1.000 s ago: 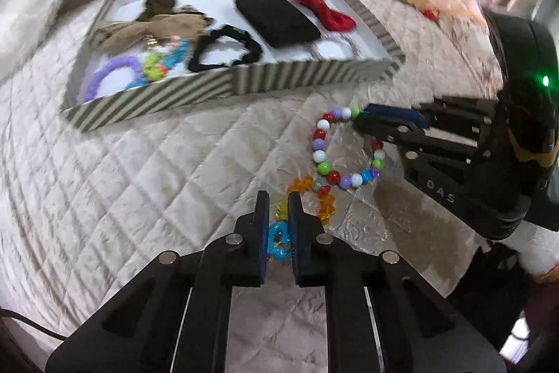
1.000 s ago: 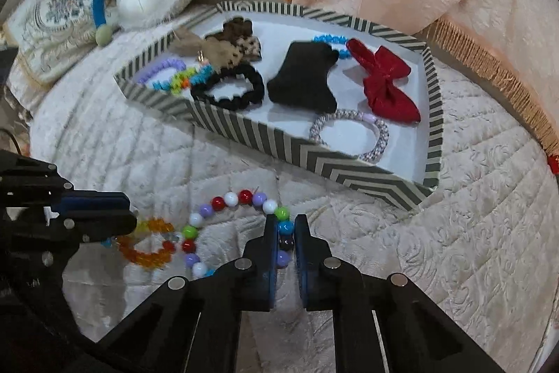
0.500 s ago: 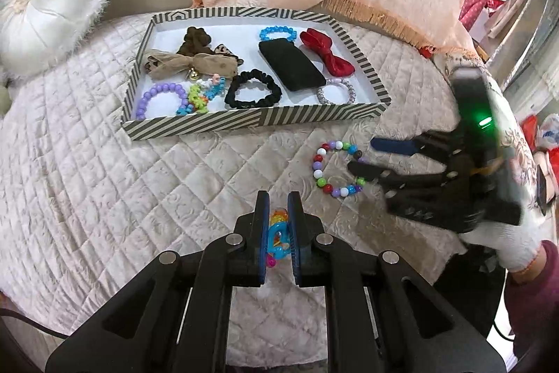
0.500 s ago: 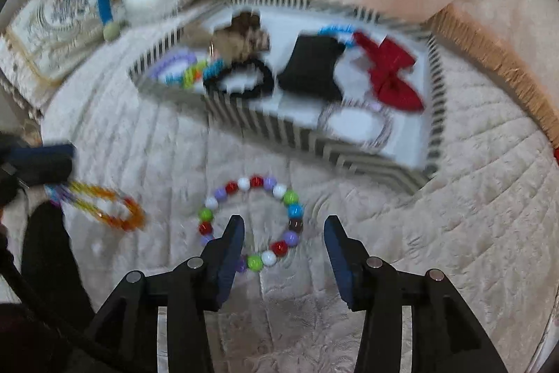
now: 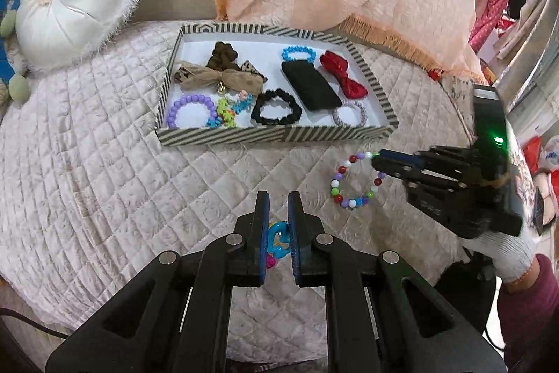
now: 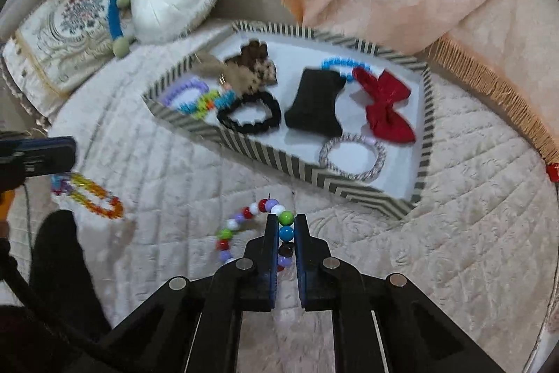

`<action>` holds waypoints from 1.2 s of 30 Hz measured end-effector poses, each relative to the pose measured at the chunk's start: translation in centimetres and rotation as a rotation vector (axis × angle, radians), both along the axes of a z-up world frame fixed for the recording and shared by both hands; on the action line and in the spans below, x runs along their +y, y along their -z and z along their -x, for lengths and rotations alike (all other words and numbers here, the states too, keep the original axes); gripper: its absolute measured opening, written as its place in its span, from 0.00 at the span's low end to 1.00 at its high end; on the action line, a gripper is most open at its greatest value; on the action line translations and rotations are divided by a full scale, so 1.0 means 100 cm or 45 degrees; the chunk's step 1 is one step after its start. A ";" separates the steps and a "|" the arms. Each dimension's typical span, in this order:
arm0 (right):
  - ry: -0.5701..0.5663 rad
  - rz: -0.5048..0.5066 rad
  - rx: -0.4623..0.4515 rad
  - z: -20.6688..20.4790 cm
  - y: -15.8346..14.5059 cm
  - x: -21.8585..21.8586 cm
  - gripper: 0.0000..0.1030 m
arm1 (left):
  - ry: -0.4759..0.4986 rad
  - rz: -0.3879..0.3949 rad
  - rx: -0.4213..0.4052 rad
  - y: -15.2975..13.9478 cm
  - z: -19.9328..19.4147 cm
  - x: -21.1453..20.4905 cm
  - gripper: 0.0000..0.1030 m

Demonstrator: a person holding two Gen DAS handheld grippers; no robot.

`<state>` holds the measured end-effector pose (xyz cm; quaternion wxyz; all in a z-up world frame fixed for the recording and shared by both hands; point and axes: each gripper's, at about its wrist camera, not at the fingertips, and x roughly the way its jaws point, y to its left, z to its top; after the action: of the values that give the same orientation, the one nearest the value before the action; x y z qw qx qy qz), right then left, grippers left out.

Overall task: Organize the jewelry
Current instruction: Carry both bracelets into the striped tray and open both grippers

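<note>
Left wrist view: the left gripper (image 5: 277,226) is clenched on a small bracelet (image 5: 277,242), the same hold as 1 second ago, but the quilt (image 5: 104,163) now lies farther below and the whole tray (image 5: 276,136) fits in view where only its near wall filled the frame before. So this piece is off the bed and ready to carry over. To the right, the right gripper (image 5: 379,161), in a white-gloved hand (image 5: 503,254), pinches the bead bracelet (image 5: 353,179); half a second ago its jaws stood apart beside the loop.

Right wrist view: the right gripper (image 6: 285,235) has just been closing and now grasps the bead bracelet (image 6: 244,226), with a green and a blue bead between the jaws; the rest of the loop hangs left, seemingly lifted. The small bracelet (image 6: 91,194) dangles from the left gripper at the left edge. I judge that both remaining pieces are in hand and only the drop into the tray (image 6: 276,159) is left.

Materials: glossy round plastic beads; translucent orange faceted beads; a stiff striped card tray with a white floor; a soft black scrunchie (image 6: 249,112), a satin red bow (image 6: 386,107), a twisted silver band (image 6: 353,156); padded quilted satin.
</note>
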<state>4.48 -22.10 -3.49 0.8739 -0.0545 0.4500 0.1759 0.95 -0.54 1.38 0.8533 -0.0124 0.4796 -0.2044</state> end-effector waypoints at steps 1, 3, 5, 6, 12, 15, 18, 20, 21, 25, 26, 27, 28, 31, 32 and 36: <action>-0.004 -0.004 -0.019 0.005 -0.008 -0.001 0.08 | -0.004 0.001 -0.005 -0.003 0.000 0.000 0.09; -0.010 -0.015 -0.051 0.011 -0.021 -0.002 0.08 | -0.008 0.001 -0.019 -0.010 0.000 0.001 0.09; -0.010 -0.030 -0.086 0.018 -0.037 -0.005 0.08 | -0.017 -0.003 -0.032 -0.017 -0.002 0.001 0.09; -0.010 -0.026 -0.100 0.018 -0.042 -0.005 0.08 | -0.021 -0.002 -0.041 -0.022 -0.002 0.001 0.09; 0.001 -0.039 -0.153 0.017 -0.070 -0.012 0.08 | -0.048 -0.020 -0.096 -0.041 -0.006 0.001 0.09; 0.001 -0.051 -0.167 0.015 -0.077 -0.014 0.08 | -0.059 -0.033 -0.113 -0.046 -0.009 0.001 0.09; 0.007 -0.053 -0.172 0.013 -0.080 -0.014 0.08 | -0.070 -0.039 -0.127 -0.050 -0.013 0.001 0.09; 0.006 -0.056 -0.169 0.010 -0.081 -0.014 0.08 | -0.074 -0.040 -0.134 -0.052 -0.016 0.001 0.09; 0.004 -0.056 -0.167 0.009 -0.082 -0.014 0.08 | -0.074 -0.043 -0.138 -0.053 -0.016 0.000 0.09; -0.005 -0.060 -0.167 0.004 -0.085 -0.013 0.08 | -0.079 -0.054 -0.148 -0.055 -0.021 -0.002 0.09; -0.008 -0.059 -0.169 0.002 -0.087 -0.012 0.08 | -0.079 -0.055 -0.147 -0.054 -0.022 -0.002 0.09; -0.010 -0.056 -0.170 0.001 -0.088 -0.011 0.08 | -0.081 -0.056 -0.146 -0.054 -0.024 -0.003 0.09; -0.014 -0.054 -0.172 -0.001 -0.089 -0.010 0.08 | -0.084 -0.058 -0.146 -0.054 -0.026 -0.003 0.09; -0.022 -0.050 -0.171 -0.007 -0.092 -0.008 0.08 | -0.086 -0.064 -0.151 -0.054 -0.031 -0.004 0.09; -0.025 -0.048 -0.170 -0.009 -0.092 -0.007 0.08 | -0.085 -0.067 -0.153 -0.054 -0.032 -0.004 0.09; -0.031 -0.051 -0.166 -0.021 -0.093 -0.004 0.08 | -0.093 -0.075 -0.156 -0.055 -0.042 -0.004 0.09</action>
<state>6.53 -22.49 5.83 0.9000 -0.0536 0.3879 0.1915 5.20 -0.91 6.83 0.8879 0.0078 0.4315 -0.1595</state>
